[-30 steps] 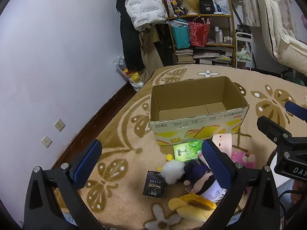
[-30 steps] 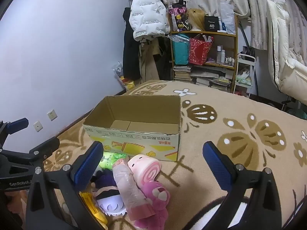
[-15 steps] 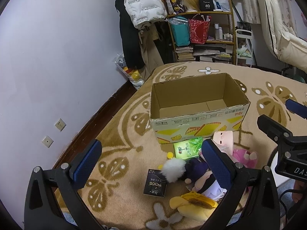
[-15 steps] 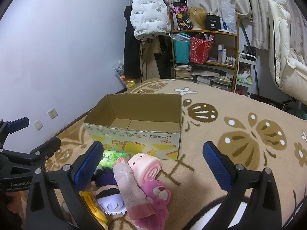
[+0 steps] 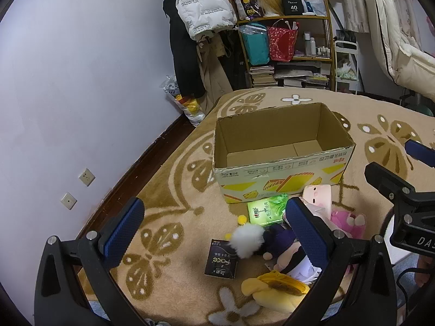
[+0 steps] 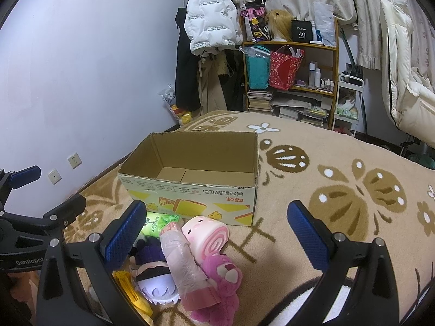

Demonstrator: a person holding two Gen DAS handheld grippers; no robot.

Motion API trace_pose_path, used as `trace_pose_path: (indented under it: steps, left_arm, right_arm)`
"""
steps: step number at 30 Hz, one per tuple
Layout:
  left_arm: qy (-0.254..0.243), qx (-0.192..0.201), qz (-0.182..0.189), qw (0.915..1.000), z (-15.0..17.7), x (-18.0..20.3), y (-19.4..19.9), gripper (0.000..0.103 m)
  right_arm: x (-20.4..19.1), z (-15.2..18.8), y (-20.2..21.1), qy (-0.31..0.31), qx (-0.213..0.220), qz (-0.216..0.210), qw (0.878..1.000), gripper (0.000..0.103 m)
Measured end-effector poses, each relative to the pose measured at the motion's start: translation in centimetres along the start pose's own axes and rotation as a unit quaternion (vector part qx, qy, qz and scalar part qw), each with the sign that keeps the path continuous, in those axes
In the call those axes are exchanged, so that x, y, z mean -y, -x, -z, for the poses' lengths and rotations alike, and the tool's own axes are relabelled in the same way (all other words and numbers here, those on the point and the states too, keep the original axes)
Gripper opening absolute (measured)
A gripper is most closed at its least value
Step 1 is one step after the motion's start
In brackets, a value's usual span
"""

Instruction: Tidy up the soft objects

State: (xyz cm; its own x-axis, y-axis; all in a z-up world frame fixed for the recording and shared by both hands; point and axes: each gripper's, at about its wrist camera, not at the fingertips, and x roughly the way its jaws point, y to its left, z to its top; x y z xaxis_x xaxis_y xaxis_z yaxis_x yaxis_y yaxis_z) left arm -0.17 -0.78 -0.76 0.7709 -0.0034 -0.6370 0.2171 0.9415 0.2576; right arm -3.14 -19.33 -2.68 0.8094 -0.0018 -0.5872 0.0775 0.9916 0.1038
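Here, both your left gripper [image 5: 214, 233] and right gripper [image 6: 217, 231] hang released over plush toys [image 6: 217, 274] before the cardboard box [image 5: 274, 163]; only your left view shows the black packet [image 5: 221, 262].

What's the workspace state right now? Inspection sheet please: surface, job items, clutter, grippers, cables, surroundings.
Surface: beige carpet with brown floral pattern.
Job's things: cardboard box open, nothing seen inside; soft toys piled in front of it: pink plush bear, pink swirl plush, purple-haired doll, yellow plush.
Clutter: green pack by the box; black packet; plastic-wrapped pink roll lying over the toys.
Grippers: left gripper open, holding nothing; right gripper open, holding nothing; both above the pile.
Cables: black cable by the right gripper.
Surroundings: crowded shelf, hanging white jacket, wall outlets.
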Motion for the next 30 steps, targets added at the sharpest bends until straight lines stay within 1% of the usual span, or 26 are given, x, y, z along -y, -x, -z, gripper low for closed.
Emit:
trace_pose_path:
  steps: [30]
  left_arm:
    - [0.0, -0.004, 0.0, 1.0, 0.12, -0.15, -0.03, 0.103]
  right_arm:
    - [-0.04, 0.13, -0.2, 0.0, -0.002, -0.001, 1.0, 0.103]
